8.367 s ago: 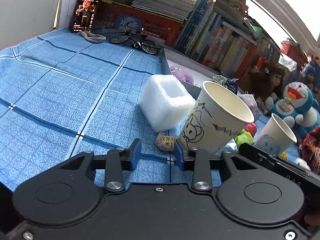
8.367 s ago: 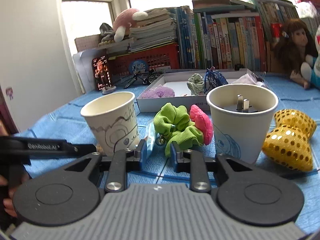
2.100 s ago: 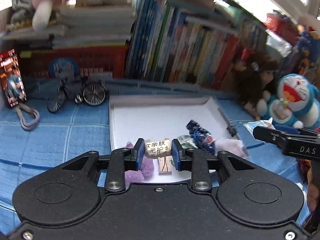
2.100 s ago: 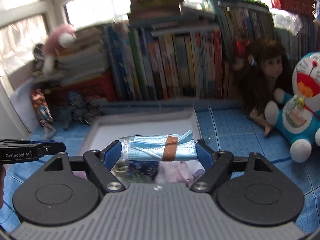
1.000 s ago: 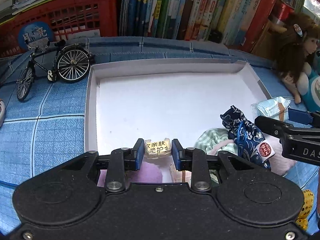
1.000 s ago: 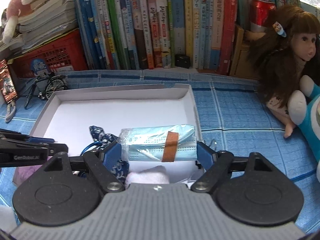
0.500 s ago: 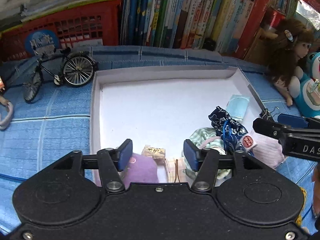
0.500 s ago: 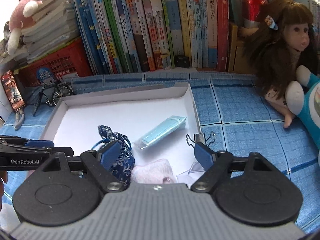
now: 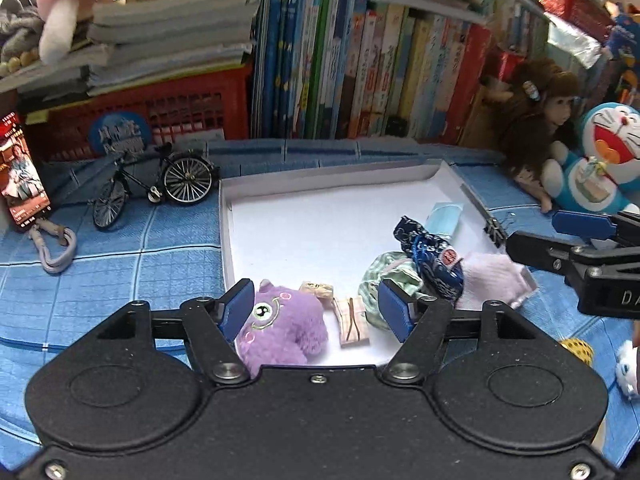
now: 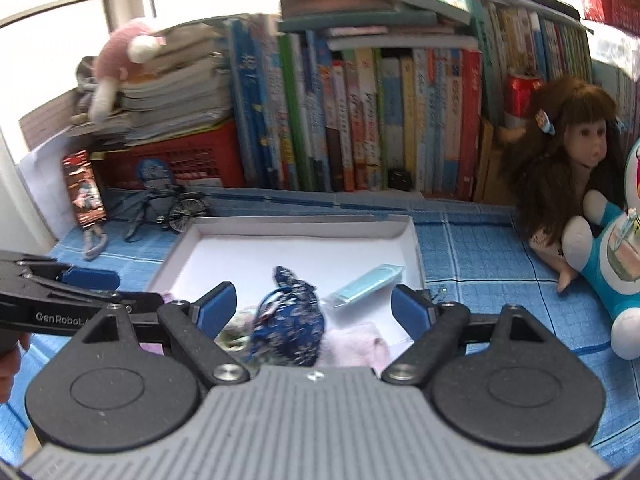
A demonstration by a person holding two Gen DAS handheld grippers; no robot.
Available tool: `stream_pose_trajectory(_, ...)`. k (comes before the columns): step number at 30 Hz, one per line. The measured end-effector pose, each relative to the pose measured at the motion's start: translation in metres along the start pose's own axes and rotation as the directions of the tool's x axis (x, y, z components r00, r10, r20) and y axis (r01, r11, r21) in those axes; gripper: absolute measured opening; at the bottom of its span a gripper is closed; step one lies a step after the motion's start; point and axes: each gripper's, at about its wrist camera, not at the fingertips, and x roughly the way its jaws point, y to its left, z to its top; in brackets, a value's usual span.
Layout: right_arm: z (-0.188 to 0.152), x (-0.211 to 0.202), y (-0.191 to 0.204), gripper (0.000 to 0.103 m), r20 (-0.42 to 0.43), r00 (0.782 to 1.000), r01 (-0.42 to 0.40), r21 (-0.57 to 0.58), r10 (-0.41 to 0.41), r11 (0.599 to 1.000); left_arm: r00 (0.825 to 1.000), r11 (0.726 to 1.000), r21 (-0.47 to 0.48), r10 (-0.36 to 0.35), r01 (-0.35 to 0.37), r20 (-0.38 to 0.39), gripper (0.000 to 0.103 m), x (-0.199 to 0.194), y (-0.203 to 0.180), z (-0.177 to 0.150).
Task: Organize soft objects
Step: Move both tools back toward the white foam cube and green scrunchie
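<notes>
Both grippers hang above the near edge of the white box [image 9: 226,240] with nothing between their pads: the left gripper [image 9: 318,310] has its jaws opening, and the right gripper [image 10: 314,306] stands spread wide. The soft things lie inside the box. Along the near edge sit the purple plush [image 9: 280,326], the small tan packet [image 9: 318,289], the green cloth [image 9: 390,276], the dark blue pouch [image 9: 434,258] and the pale pink cloth [image 9: 490,276]. The blue face mask [image 10: 370,282] lies by the right edge.

The step in hand looks like a release and withdrawal. To do it well, each gripper should lift straight clear with its fingers [image 9: 236,308] kept apart, so no fabric snags and drags out. The yellow sequined piece [image 9: 576,350] beyond the near right corner seems a sensible next pick.
</notes>
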Motion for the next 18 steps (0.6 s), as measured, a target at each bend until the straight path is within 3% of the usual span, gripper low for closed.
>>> stream_pose_trajectory(7, -0.014, -0.035, 0.029, 0.092, 0.053, 0.997, -0.046, -0.083, 0.050, 0.996, 0.998, 0.998, -0.023, -0.053, 0.054, 0.042, 0.069, -0.037, 0.007, -0.020)
stream_pose_trajectory(18, -0.044, -0.080, 0.056, 0.094, 0.112, 0.988, -0.084, -0.171, 0.104, 0.982, 0.994, 0.998, -0.032, -0.055, 0.058, 0.097, 0.072, -0.083, 0.022, -0.059)
